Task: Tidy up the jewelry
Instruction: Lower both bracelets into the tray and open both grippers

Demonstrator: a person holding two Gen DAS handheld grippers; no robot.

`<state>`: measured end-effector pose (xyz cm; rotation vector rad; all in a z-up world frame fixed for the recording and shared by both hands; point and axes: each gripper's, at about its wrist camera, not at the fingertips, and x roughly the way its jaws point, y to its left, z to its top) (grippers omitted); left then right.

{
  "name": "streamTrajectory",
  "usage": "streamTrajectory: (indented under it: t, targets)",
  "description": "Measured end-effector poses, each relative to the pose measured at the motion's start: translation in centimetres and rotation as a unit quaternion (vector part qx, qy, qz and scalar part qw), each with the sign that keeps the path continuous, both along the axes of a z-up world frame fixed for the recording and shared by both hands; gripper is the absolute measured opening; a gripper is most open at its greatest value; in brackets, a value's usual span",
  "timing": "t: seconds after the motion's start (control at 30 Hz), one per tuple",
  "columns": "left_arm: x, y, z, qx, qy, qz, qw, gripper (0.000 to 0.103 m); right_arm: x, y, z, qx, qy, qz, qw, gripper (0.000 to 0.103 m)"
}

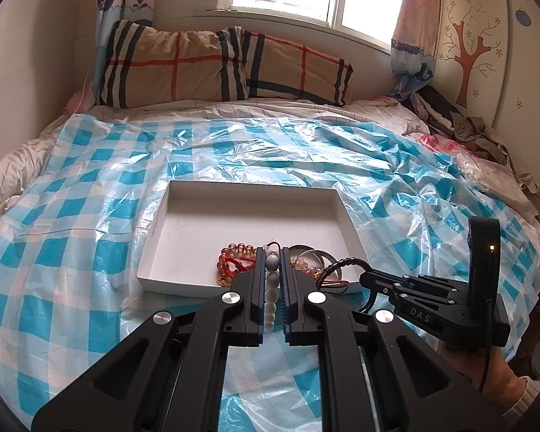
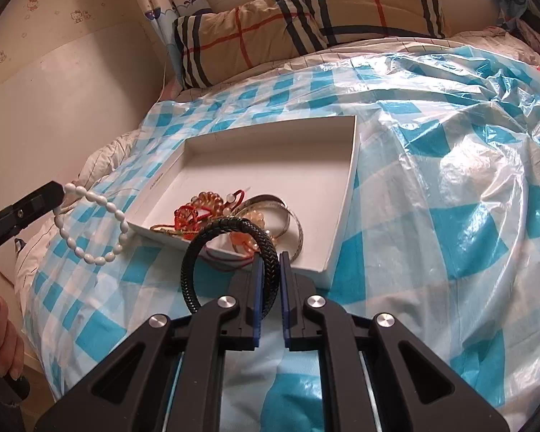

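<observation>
Wrist views — shared white tray

You have two grippers in play, the left gripper and the right gripper, and each one carries a single bracelet: one white bead bracelet on the left, one black braided bracelet on the right. There is one white box on the bed, with one tangled heap of jewelry in its near corner (too knotted to count piece by piece). At the far end lie two plaid pillows, and one blue checked plastic sheet covers the bed.
</observation>
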<state>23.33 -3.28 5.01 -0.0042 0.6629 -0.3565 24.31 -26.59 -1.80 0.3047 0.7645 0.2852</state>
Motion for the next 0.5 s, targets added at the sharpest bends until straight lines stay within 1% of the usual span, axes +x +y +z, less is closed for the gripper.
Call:
streamTrajectory:
  t: [0.27, 0.4, 0.5]
  targets:
    - [2.9, -0.7, -1.2, -0.003, 0.003, -0.001, 1.0, 0.007, 5.0, 0.3, -0.7, -0.006, 0.004, -0.015, 1.0, 0.01]
    - [4.9, -0.7, -1.6, -0.013, 0.005, 0.002, 0.9999, 0.007, 7.2, 0.8, -0.7, -0.009, 0.003, -0.02, 1.0, 0.01]
    - [6.7, -0.8, -2.4, -0.023, 0.021, 0.004, 0.9995, 0.007, 8.3, 1.2, -1.3, -0.016, 0.02, -0.015, 1.0, 0.01]
